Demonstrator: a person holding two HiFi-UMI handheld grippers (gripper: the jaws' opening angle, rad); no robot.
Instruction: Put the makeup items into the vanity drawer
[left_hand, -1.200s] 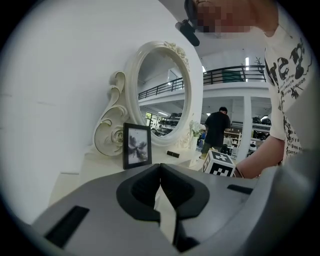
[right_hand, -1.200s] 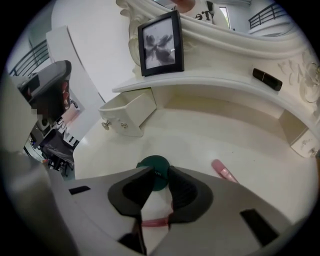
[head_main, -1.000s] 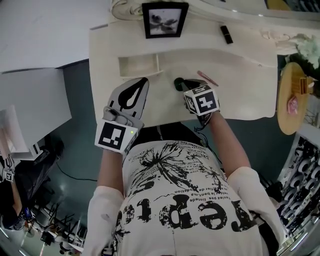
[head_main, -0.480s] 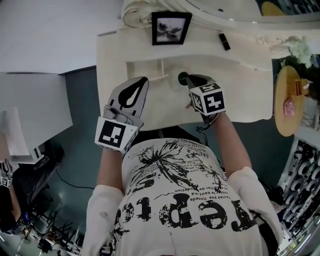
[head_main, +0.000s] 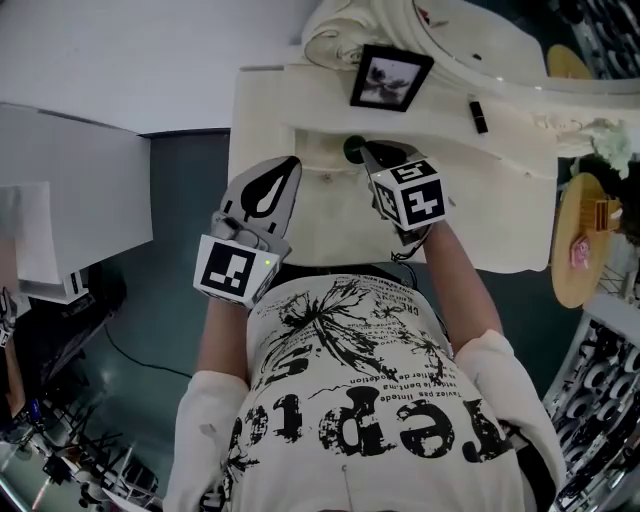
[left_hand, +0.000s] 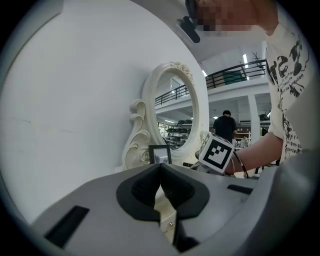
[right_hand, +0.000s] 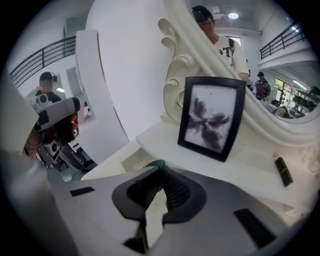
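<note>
My right gripper (head_main: 365, 154) is shut on a small dark green round makeup item (head_main: 352, 150), which shows as a green edge (right_hand: 154, 164) just past the closed jaws (right_hand: 159, 169). It hangs over the open drawer (head_main: 318, 176) of the cream vanity (head_main: 500, 190), at the drawer's right end. A black lipstick (head_main: 479, 115) lies on the vanity top at the far right, also visible in the right gripper view (right_hand: 283, 171). My left gripper (head_main: 288, 166) is shut and empty, by the vanity's front left edge (left_hand: 160, 168).
A black picture frame (head_main: 391, 78) stands at the back of the vanity under the ornate oval mirror (head_main: 470, 40). A round wooden stand (head_main: 578, 235) is to the right. Grey floor and a white partition (head_main: 70, 170) lie to the left.
My right gripper has carried the green item leftward and farther back, from the middle of the tabletop to the drawer. The left gripper has stayed where it was.
</note>
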